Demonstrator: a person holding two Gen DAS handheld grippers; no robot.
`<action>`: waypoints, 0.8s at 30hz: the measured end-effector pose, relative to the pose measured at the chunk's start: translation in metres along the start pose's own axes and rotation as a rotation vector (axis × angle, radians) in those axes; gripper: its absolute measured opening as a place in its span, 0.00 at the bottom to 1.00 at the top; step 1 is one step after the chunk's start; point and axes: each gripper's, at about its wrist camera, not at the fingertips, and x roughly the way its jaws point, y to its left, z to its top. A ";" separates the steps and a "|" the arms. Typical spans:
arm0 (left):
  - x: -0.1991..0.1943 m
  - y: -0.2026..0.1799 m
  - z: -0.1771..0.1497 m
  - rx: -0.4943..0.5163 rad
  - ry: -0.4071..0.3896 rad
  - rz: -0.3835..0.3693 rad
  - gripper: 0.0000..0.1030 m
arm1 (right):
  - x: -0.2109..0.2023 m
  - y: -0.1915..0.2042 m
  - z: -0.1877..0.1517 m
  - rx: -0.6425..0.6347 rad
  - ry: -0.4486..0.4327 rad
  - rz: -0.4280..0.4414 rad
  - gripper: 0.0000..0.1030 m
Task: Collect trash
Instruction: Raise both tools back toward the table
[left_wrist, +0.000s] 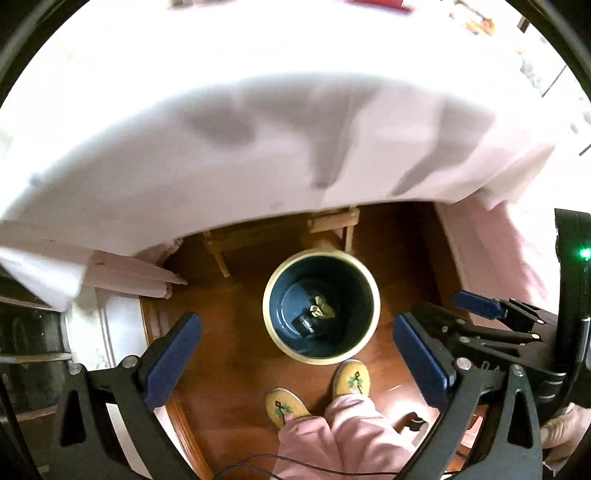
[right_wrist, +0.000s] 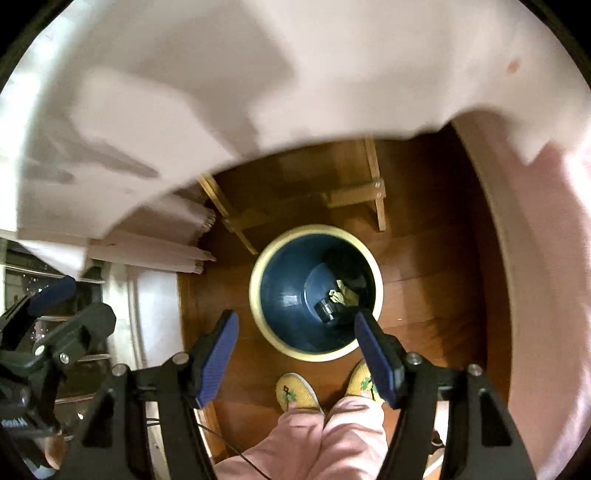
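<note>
A round bin (left_wrist: 275, 343) with a cream rim and a dark blue inside stands on the wooden floor, straight below both grippers. At its bottom lie a crumpled pale paper (left_wrist: 320, 307) and a dark object (left_wrist: 306, 323), seen again in the right wrist view as the paper (right_wrist: 341, 295) and the dark object (right_wrist: 325, 309). My left gripper (left_wrist: 295, 319) hangs high above the bin (right_wrist: 280, 280), open wide with nothing between its blue pads. My right gripper (right_wrist: 295, 314) is open too and empty. One of its blue pads (left_wrist: 476, 304) shows at the right of the left wrist view.
A table under a white cloth (left_wrist: 258, 140) overhangs the far side of the bin. Light wooden legs (right_wrist: 376, 199) stand under it. The person's feet in yellow slippers (left_wrist: 351, 378) and pink trousers (left_wrist: 343, 439) are just in front of the bin. A thin cable (left_wrist: 258, 459) trails below.
</note>
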 end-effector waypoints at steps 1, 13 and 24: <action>-0.012 0.001 0.001 0.003 -0.009 -0.001 0.99 | -0.012 0.003 0.000 -0.002 -0.008 0.001 0.64; -0.162 0.014 0.022 0.061 -0.195 -0.034 0.99 | -0.157 0.068 0.011 -0.096 -0.212 0.027 0.65; -0.231 0.030 0.045 0.101 -0.381 -0.040 0.99 | -0.223 0.124 0.026 -0.216 -0.388 0.012 0.65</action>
